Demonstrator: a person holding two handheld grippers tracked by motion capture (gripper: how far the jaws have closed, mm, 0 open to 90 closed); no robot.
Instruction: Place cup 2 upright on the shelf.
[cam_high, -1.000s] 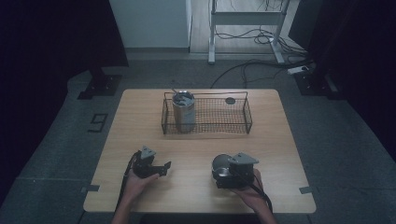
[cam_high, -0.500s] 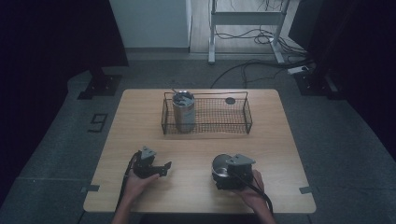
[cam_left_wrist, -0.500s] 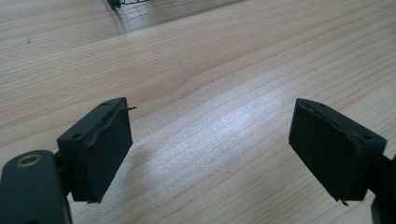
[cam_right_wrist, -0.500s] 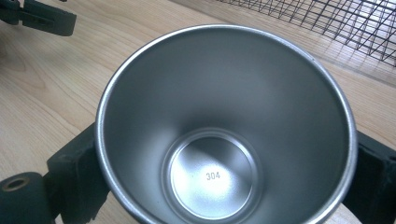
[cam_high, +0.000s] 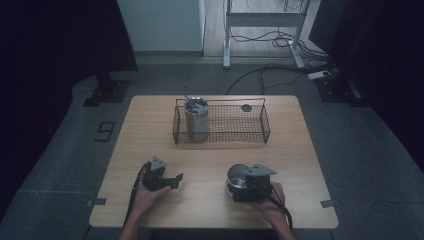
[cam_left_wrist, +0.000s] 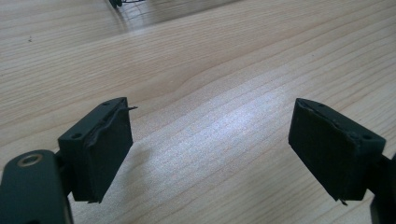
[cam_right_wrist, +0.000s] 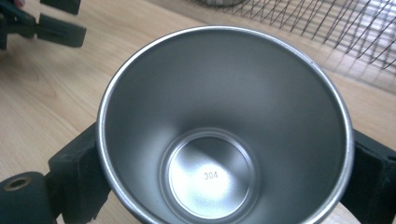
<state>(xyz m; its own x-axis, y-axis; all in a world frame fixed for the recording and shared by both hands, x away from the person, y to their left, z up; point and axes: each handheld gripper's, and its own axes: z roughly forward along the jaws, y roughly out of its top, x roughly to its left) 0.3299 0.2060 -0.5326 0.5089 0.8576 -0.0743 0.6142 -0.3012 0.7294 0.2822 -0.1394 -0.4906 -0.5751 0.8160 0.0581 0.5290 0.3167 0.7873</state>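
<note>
- Nothing much is shifting: right gripper is still clamping the steel cup, lower centre.
- Left gripper is idling wide open.
- Cup's looking light, rigid, slick; gripping mid-wall.

Cup before basket — tumbler inside.

Steel cup cut off below; small dark disc unidentifiable.

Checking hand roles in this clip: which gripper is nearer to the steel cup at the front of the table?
Right. The right gripper has its fingers on both sides of the steel cup. The left gripper sits open over bare table, well off to the cup's left.
</note>
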